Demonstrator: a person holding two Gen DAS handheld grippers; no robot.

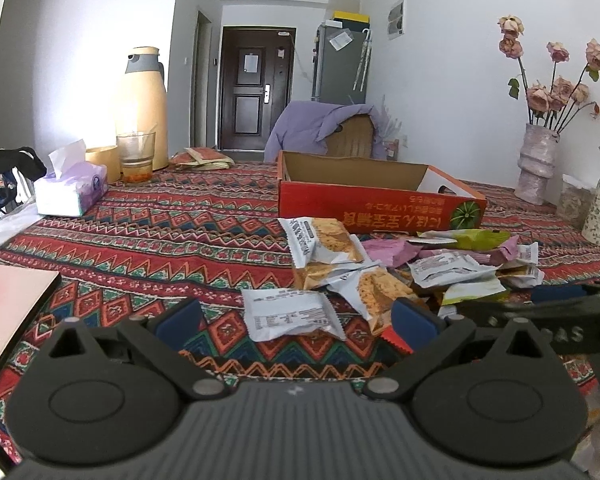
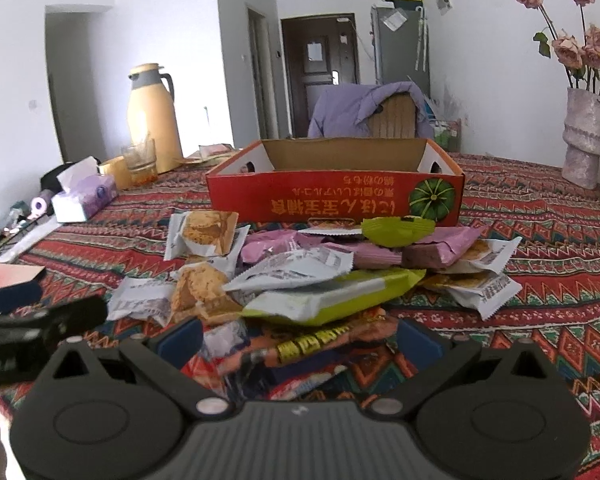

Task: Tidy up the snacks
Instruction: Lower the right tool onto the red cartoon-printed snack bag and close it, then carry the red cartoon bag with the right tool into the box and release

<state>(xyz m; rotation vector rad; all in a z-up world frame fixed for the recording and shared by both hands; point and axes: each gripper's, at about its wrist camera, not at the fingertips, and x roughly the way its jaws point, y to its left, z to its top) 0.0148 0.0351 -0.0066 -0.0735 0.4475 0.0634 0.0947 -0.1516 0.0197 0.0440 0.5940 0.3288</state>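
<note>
Spilling crinkled snack packets (image 2: 300, 276), white, pink, green, before red box (image 2: 336, 196)

red box (image 2: 332, 196) x1 far | pink packets (image 2: 440, 246) x3 | green packets (image 2: 398, 229) x2 | thermos (image 2: 153, 118) x1 far left | tissue box (image 2: 85, 196) x1 | vases (image 1: 538, 162) x2 right

Both wrist cameras sit low over the table, facing the red box (image 1: 374, 200) (left offset leftward) — sharing it.
</note>
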